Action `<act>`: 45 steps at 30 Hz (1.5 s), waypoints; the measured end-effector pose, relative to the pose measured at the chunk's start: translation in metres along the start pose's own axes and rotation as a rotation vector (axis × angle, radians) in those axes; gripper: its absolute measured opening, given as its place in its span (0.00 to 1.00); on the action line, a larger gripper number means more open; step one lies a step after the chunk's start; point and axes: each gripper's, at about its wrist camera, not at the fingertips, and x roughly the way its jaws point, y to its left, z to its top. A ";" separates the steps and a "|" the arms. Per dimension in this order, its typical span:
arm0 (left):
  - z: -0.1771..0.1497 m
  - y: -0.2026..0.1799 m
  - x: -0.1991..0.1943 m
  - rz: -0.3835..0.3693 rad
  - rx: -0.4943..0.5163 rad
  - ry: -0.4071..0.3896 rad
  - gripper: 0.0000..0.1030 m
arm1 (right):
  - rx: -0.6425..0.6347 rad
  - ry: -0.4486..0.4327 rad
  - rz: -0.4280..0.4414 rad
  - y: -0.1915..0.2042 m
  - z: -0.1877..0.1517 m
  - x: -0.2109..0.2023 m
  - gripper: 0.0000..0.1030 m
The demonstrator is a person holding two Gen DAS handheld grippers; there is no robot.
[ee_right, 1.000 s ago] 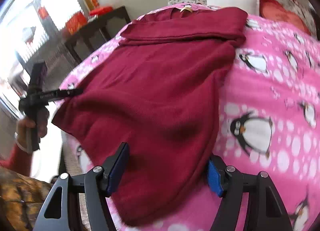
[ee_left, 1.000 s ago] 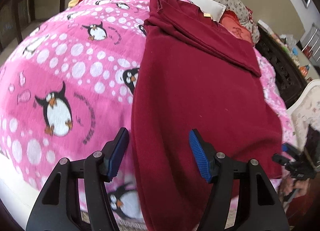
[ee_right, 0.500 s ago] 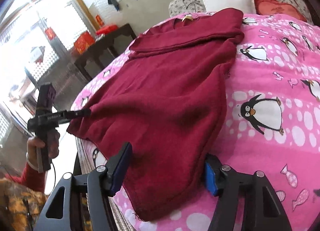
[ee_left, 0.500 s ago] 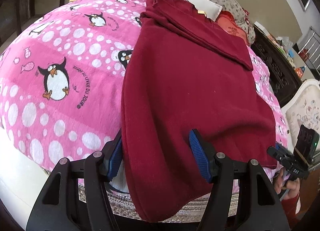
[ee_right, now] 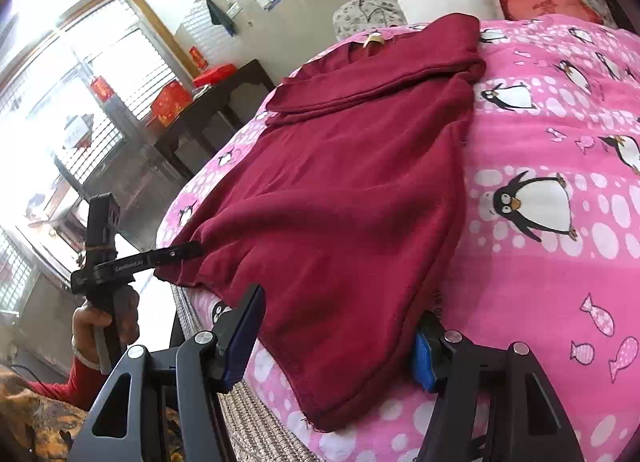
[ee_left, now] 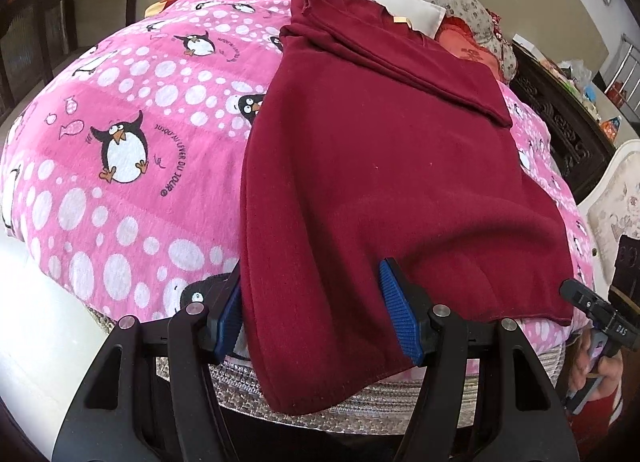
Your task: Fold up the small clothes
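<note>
A dark red sweater (ee_left: 376, 149) lies lengthwise on a pink penguin blanket (ee_left: 132, 133), sleeves folded across its far end. Its hem hangs over the bed's near edge. My left gripper (ee_left: 316, 322) is open, jaws astride the sweater's near left hem corner. My right gripper (ee_right: 340, 338) is open, jaws astride the near right hem corner of the sweater (ee_right: 352, 189). The left gripper also shows in the right wrist view (ee_right: 192, 250), at the other hem corner. The right gripper shows in the left wrist view (ee_left: 576, 294).
Pillows (ee_left: 400, 5) lie at the bed's far end. A dark table with red boxes (ee_right: 208, 101) stands by the window to the left. A dark carved cabinet (ee_left: 560, 129) and a pale chair (ee_left: 616, 197) stand to the right. A woven mat edge (ee_left: 360, 406) shows under the blanket.
Both grippers have pulled back and lower toward the bed's near edge, staying open. Each now has a hem corner between its jaws. The sweater has not moved.
</note>
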 end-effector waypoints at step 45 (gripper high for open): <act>0.046 -0.007 -0.022 -0.292 0.065 0.026 0.12 | -0.033 -0.109 0.419 -0.012 0.085 -0.022 0.16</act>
